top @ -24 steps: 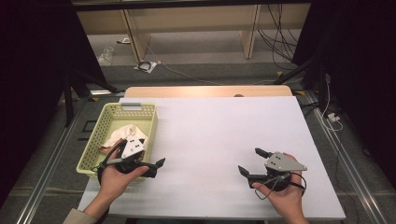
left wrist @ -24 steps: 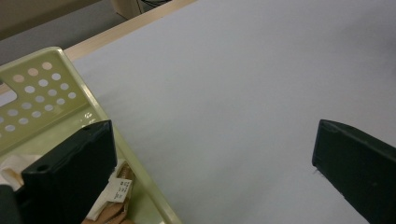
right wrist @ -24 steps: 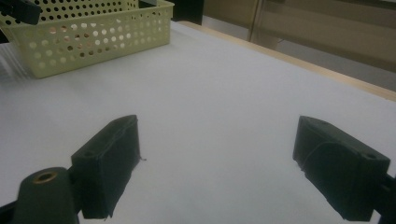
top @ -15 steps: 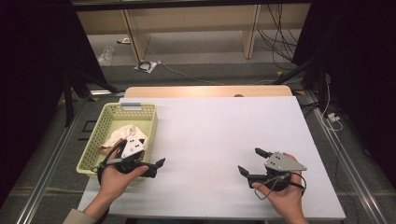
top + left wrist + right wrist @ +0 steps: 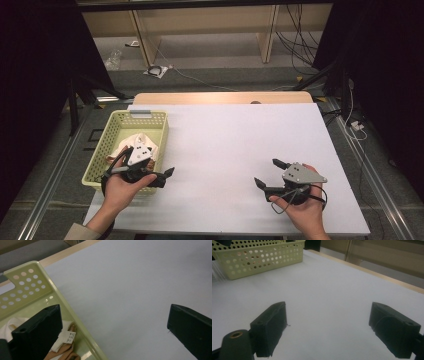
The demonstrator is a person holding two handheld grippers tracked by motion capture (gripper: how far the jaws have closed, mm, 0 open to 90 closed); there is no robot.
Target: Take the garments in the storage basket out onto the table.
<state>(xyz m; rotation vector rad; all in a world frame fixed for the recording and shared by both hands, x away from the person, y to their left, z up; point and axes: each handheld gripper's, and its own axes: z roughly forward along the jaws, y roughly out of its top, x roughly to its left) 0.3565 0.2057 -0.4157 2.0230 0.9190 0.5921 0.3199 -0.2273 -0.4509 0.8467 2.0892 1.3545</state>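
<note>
Jaws spread on both sides: my left gripper (image 5: 159,176) hangs over the near right corner of the basket (image 5: 120,126), and my right gripper (image 5: 270,176) sits low over the bare white counter (image 5: 240,145), well apart from the left one. Nothing is between either pair of jaws. My left hand (image 5: 122,189) comes in from the near edge at the basket's front, with a beige sleeve (image 5: 80,233) showing at the wrist; my right hand (image 5: 300,210) rests near the counter's front edge, a cable looped across it. The basket, pale green and perforated, stands at the counter's left side, its long side running away from me. Inside it lies cloth (image 5: 131,144), white and tan, bunched toward the near end. In the left gripper view one jaw stands over the basket's inside, above the cloth (image 5: 65,345) and a small white label (image 5: 67,336) sewn to it, while the other jaw stands over open counter (image 5: 130,290); the basket's rim (image 5: 75,322) runs between them. In the right gripper view the jaws frame plain counter (image 5: 329,305), with the basket (image 5: 262,257) farther off at upper left. A wooden strip (image 5: 220,98) edges the counter's far side.
</note>
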